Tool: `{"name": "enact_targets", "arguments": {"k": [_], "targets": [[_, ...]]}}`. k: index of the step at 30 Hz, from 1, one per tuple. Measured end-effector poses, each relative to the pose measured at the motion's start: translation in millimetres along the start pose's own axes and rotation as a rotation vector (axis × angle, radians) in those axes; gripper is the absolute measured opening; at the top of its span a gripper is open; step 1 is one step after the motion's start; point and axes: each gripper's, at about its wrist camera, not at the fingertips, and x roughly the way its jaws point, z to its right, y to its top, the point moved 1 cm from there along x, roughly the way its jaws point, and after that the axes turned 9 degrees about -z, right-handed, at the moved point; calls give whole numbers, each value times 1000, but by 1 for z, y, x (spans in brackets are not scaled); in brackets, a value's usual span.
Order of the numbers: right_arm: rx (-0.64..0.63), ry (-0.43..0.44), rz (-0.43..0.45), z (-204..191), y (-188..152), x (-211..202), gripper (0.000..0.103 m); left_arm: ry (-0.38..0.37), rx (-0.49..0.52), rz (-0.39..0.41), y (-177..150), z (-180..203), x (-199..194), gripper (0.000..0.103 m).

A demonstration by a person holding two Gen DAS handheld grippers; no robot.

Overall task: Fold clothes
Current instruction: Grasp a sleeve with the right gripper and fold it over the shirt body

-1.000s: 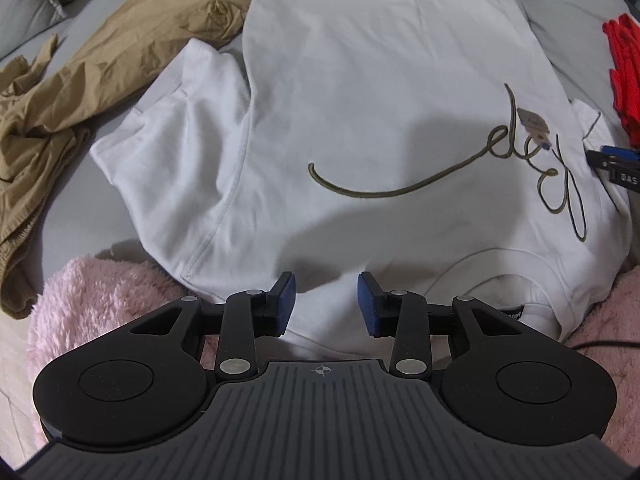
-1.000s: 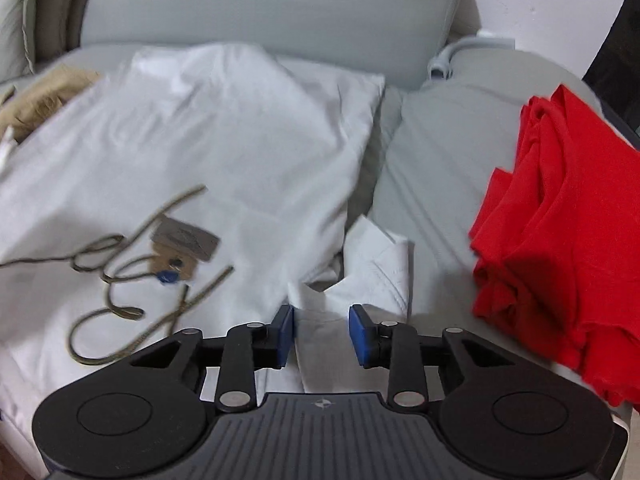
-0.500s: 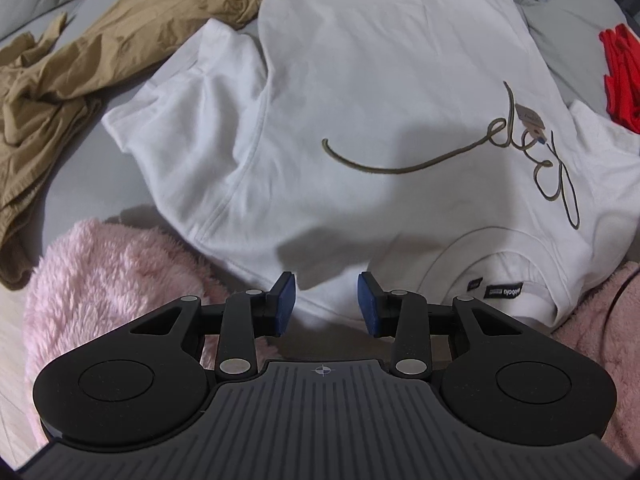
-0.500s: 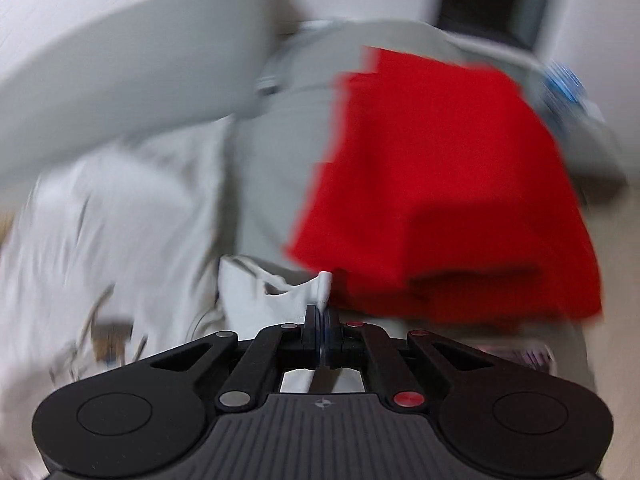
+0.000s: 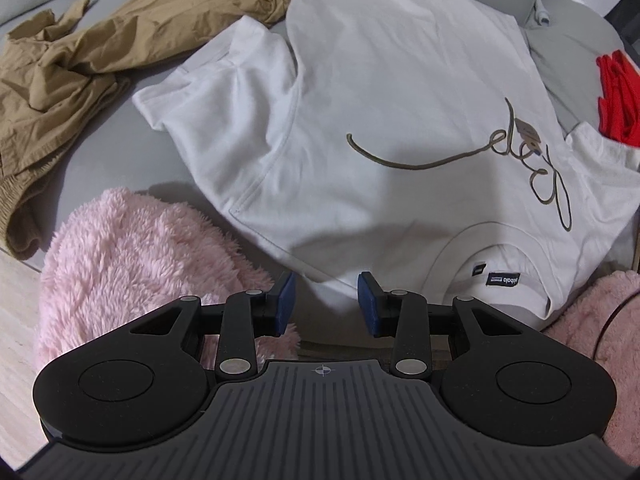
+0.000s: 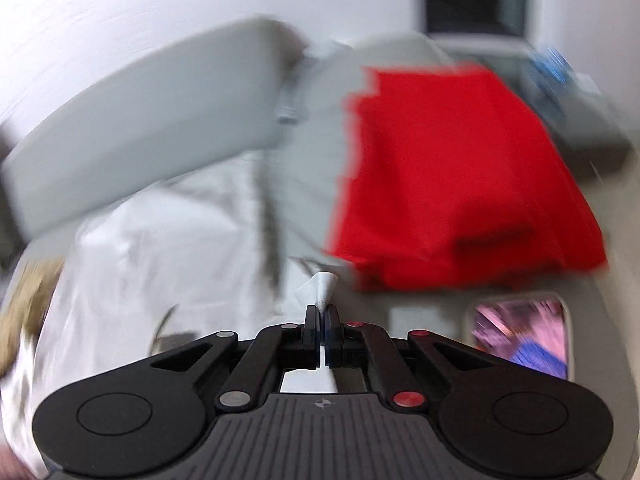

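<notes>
The white T-shirt (image 5: 400, 120) lies spread face-up across the grey sofa (image 5: 100, 160), collar at its front edge, laid flat for folding. The right gripper (image 6: 322, 316) is pinched tight on its sleeve tip. The left gripper (image 5: 325, 306) hovers with fingers apart just short of the shoulder, touching nothing.
</notes>
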Motion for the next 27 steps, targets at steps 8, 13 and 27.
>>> {"name": "enact_targets", "arguments": {"k": [8, 13, 27], "targets": [[-523, 17, -67, -103, -53, 19, 3, -1, 3, -5, -4, 0, 4, 40], [-573, 46, -243, -126, -76, 30, 41, -11, 9, -2, -6, -1, 5, 41], [38, -54, -352, -37, -33, 72, 24, -36, 31, 10, -9, 2, 11, 41]]}}
